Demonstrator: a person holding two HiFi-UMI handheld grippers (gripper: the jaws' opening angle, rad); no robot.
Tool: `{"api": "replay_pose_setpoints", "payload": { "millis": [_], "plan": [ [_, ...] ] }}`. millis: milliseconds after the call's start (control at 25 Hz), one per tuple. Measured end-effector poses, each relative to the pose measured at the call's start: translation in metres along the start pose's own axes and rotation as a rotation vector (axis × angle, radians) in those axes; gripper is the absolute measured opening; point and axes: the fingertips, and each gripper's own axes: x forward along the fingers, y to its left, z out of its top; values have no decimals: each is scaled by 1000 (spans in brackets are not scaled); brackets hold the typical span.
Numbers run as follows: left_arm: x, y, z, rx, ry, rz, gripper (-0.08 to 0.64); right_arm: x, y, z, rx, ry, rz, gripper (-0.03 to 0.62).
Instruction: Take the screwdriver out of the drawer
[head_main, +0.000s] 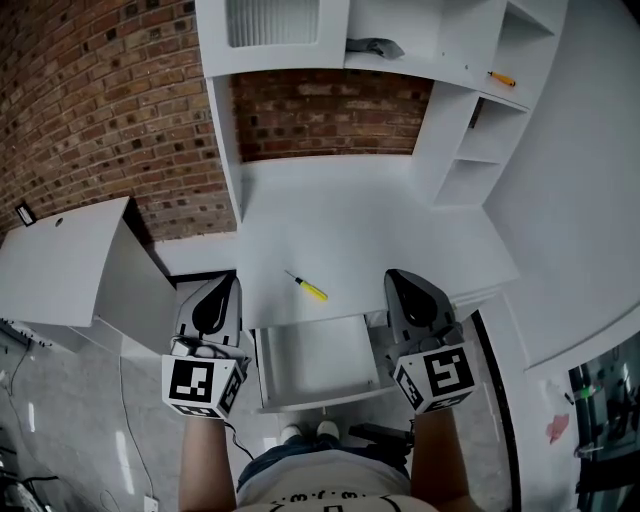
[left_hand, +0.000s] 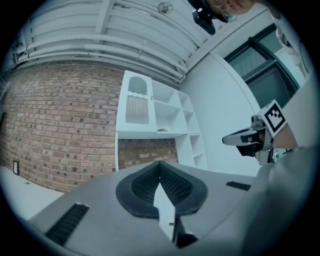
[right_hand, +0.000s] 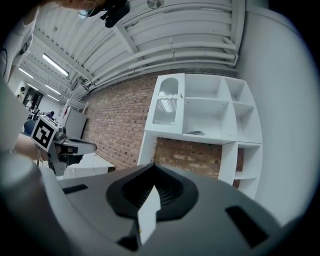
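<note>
Both claws are close below the person's head, one on each side of the open drawer. The left claw (head_main: 222, 292) has its two jaws together at the tips and nothing is between them. The right claw (head_main: 405, 288) is the same: its jaws are together and hold nothing. Each one points about level toward the back wall, and each carries its marker cube at the near end.

Behind everything stands the brick wall (head_main: 100, 120). Against it stands the white bench (head_main: 400, 230), and its top is bare except for one tool. On the back and the right side of the bench rises a white shelf unit (head_main: 470, 150) with several open compartments. To the left of the bench, and apart from it, is a low white cabinet (head_main: 60, 270).

The drawer (head_main: 318, 360) is pulled out from under the front edge of the bench, toward the person. Its white bottom is bare.

The screwdriver (head_main: 308, 287) lies flat on the bench top, just behind the drawer and between the two claws, touching neither of them. Its yellow handle points to the right and forward, and its thin shaft to the left and back.

On the shelves lie a grey thing (head_main: 375, 46) and, further to the right, a small yellow thing (head_main: 502, 78). I cannot tell what they are.
</note>
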Motion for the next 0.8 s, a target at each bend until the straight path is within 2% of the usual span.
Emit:
{"api": "replay_pose_setpoints", "payload": {
  "millis": [360,800],
  "plan": [
    [3,1,8,-16,-17,-14,14,-4,5,1,-30,14,-19,9],
    [1,3,13,21,-38,-12,14,-3,11,4,-11,8,-12,9]
  ]
}}
